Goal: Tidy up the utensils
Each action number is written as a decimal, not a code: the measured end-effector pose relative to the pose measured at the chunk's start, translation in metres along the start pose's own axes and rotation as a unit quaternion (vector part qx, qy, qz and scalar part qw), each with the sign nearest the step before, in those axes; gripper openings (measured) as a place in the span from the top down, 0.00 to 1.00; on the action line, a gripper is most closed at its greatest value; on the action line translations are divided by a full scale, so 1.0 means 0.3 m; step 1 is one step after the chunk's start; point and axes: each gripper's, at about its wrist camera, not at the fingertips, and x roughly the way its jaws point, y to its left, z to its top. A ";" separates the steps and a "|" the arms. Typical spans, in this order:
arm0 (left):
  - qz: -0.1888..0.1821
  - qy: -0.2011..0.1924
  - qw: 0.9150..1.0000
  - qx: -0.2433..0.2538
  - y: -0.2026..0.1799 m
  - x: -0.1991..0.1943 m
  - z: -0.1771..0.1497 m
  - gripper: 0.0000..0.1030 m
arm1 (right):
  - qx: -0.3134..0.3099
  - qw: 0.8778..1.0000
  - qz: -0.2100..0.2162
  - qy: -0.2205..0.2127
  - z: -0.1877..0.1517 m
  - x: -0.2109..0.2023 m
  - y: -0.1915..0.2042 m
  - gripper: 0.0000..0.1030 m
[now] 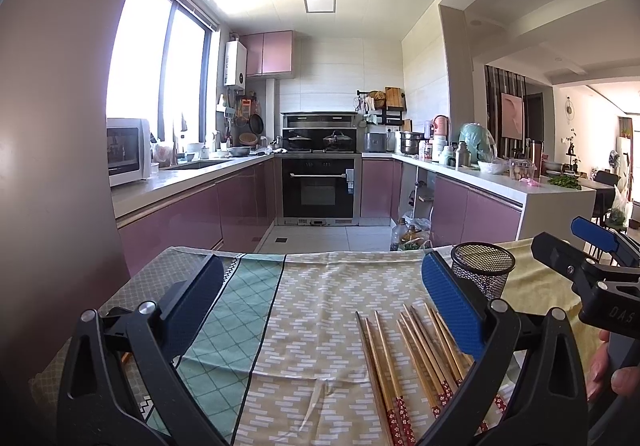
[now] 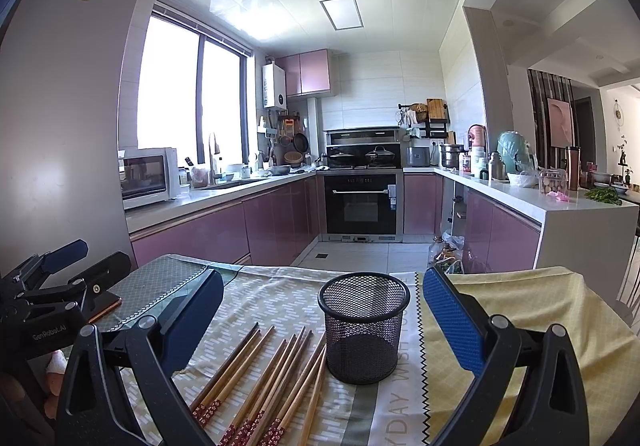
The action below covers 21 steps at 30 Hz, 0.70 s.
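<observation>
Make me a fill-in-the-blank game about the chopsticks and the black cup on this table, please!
1. The chopsticks are lying flat on the ____.
2. The black mesh cup has ____ chopsticks inside it.
3. The left gripper and the right gripper both have their fingers ____.
4. The decorated ends of the chopsticks are coloured ____.

Missing words: tablecloth; no; open; red
</observation>
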 end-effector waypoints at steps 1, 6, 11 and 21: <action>-0.001 0.002 1.000 0.001 -0.001 0.003 -0.001 0.05 | 0.000 1.000 0.000 0.001 -0.001 0.002 0.000 0.06; -0.004 0.021 1.000 0.005 -0.003 0.026 0.002 0.05 | 0.002 1.000 0.006 0.018 -0.012 0.017 -0.017 0.06; -0.006 0.051 0.999 0.016 -0.001 0.068 -0.008 0.05 | 0.008 0.997 0.006 0.073 -0.055 0.060 -0.054 0.06; -0.041 0.194 0.977 0.074 -0.033 0.257 -0.115 0.07 | 0.001 0.970 0.029 0.243 -0.188 0.201 -0.085 0.17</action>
